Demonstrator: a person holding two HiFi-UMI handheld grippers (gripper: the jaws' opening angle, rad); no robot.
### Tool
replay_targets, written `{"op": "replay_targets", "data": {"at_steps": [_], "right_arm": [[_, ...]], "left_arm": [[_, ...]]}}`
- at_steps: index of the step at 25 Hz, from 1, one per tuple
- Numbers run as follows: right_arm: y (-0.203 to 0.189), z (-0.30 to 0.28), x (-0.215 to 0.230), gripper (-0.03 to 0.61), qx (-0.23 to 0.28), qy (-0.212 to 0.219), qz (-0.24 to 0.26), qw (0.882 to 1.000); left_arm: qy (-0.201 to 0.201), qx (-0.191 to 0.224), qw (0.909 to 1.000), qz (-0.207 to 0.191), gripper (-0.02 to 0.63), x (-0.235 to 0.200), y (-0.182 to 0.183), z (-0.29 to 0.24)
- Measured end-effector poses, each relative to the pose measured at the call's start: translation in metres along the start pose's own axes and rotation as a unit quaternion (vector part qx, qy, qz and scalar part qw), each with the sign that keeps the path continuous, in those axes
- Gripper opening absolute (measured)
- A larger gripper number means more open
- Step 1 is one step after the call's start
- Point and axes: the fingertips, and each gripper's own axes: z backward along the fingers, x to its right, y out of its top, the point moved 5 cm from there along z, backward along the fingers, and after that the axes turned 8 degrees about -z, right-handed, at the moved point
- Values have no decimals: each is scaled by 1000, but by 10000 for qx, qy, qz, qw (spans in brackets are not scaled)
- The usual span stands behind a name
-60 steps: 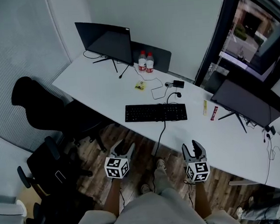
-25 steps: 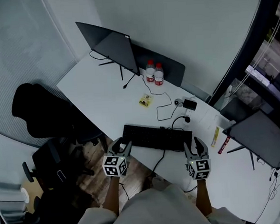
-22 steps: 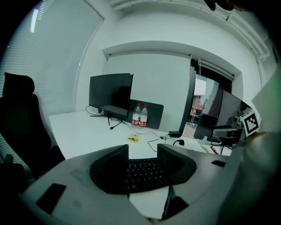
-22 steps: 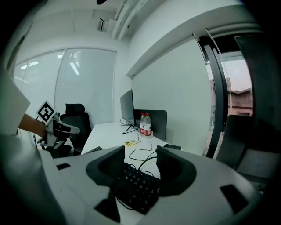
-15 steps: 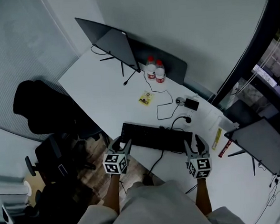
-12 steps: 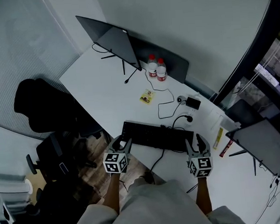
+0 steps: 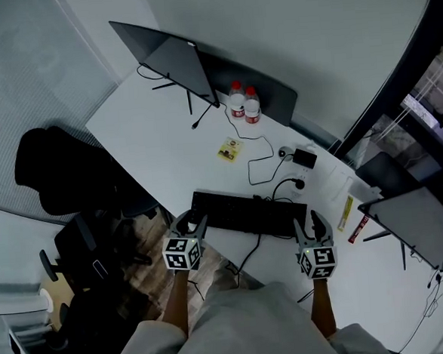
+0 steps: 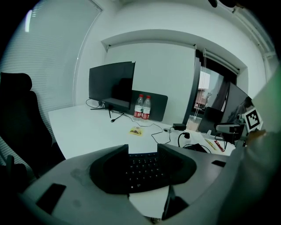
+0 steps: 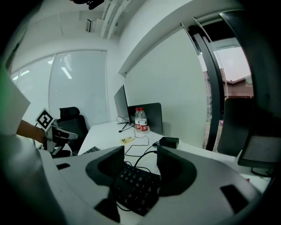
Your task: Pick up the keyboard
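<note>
You've edged forward since a moment ago: your left tongs now sit at the left end of the keyboard, and your right tongs at its right end. Both pairs gape open, gripping nothing. The keyboard lies flat by the near edge of the table.

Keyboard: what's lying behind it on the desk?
Behind the keyboard lie a looping black cable, a small black box and a yellow packet; two bottles stand farther back. Whatever lies under the keyboard is covered.
</note>
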Motion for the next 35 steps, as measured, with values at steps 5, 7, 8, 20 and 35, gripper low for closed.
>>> {"op": "replay_targets", "data": {"at_steps": [5, 7, 8, 20, 35], "right_arm": [[-4, -3, -3, 218, -61, -291, -71, 9995], [-4, -5, -5, 218, -76, -399, -97, 9991], [-4, -6, -6, 218, -88, -449, -102, 9989], [7, -18, -17, 216, -113, -801, -96, 9967], [11, -26, -17, 210, -236, -1016, -18, 9945]], "left_arm": [[-207, -91, 9997, -14, 201, -14, -5, -13], [-276, -117, 9995, -33, 201, -20, -5, -17], [-307, -129, 9994, -32, 201, -23, -5, -18], [-666, -518, 9964, 95, 202, -49, -24, -47], [-967, -1093, 9873, 628, 287, -66, -55, -93]]}}
